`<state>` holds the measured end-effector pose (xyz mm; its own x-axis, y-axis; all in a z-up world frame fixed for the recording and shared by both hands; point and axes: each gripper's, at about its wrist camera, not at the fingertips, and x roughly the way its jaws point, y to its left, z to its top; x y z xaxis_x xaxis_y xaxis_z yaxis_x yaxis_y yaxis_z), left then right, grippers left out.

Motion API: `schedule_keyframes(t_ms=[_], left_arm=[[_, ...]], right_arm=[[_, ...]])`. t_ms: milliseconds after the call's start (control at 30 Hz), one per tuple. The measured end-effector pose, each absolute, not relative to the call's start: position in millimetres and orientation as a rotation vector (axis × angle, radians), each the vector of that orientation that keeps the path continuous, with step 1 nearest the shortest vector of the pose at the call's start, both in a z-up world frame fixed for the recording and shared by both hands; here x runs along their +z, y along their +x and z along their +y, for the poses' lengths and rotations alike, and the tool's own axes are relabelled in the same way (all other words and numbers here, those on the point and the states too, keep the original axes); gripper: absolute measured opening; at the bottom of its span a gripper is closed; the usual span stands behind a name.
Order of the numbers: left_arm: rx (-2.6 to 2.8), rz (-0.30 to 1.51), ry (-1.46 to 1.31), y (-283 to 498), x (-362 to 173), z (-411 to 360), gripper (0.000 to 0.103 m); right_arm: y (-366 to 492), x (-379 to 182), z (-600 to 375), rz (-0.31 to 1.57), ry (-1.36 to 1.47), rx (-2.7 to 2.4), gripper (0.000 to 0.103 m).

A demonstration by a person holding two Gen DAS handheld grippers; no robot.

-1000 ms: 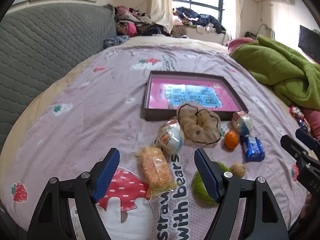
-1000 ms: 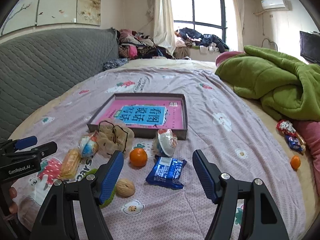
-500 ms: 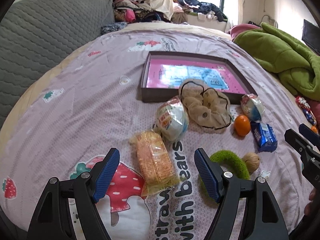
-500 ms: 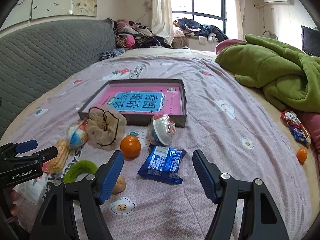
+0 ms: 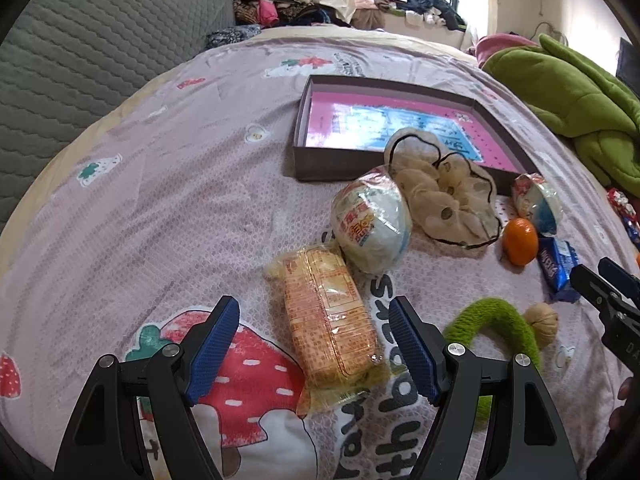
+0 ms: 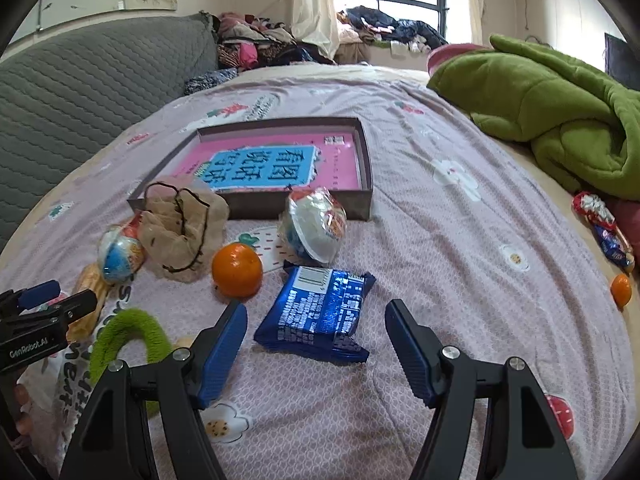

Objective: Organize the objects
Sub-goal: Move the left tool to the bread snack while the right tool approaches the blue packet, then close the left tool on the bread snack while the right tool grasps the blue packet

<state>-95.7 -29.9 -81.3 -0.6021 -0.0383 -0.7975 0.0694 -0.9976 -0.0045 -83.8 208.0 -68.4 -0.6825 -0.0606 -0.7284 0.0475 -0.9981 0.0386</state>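
Note:
My left gripper [image 5: 314, 340] is open, its blue pads on either side of an orange biscuit pack [image 5: 328, 316] lying on the bedspread. Beyond the pack sit a wrapped white bun [image 5: 370, 226], a beige scrunchie [image 5: 444, 192] and a shallow box [image 5: 320, 164] with a pink and blue bottom. My right gripper [image 6: 316, 340] is open just short of a blue snack packet [image 6: 320, 312]. An orange [image 6: 237, 270], a wrapped cup [image 6: 314, 230], a green ring [image 6: 124, 336] and a walnut [image 5: 541, 319] lie nearby.
A green blanket [image 6: 560, 116] is heaped at the right. Candy wrappers [image 6: 600, 224] and a second small orange [image 6: 621, 290] lie near the right edge. A grey quilted headboard [image 5: 80, 60] runs along the left. Clothes are piled by the window [image 6: 360, 36].
Both grippers have moved forward and down. The biscuit pack now lies between the left pads, and the blue packet has come close to the right pads. Both stayed open.

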Motion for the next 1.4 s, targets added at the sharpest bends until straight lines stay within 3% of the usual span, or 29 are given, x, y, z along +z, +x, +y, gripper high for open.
schedule_keyframes(t_ms=[900,1067,1233,1400], left_arm=[[-2.7,0.053,1.386,-116.2,-111.4,-34.2,0.078],[-2.701,0.103,1.386,-115.7,-111.4,-38.7,0.078],[-2.693,0.121,1.379,-115.7,-110.1,-40.6,0.071],[-2.717,0.17,1.401,-115.8,-107.6,-43.1,0.04]], right_arm=[[-114.6,-101.9,211.4,-0.136,1.369,-2.763,0.071],[-114.0,-100.4,212.6,-0.159,1.369,-2.748,0.063],[-112.3,-99.5,209.6,-0.128,1.368,-2.757,0.061],[-110.1,-97.5,210.2,-0.127,1.362,-2.764,0.056]])
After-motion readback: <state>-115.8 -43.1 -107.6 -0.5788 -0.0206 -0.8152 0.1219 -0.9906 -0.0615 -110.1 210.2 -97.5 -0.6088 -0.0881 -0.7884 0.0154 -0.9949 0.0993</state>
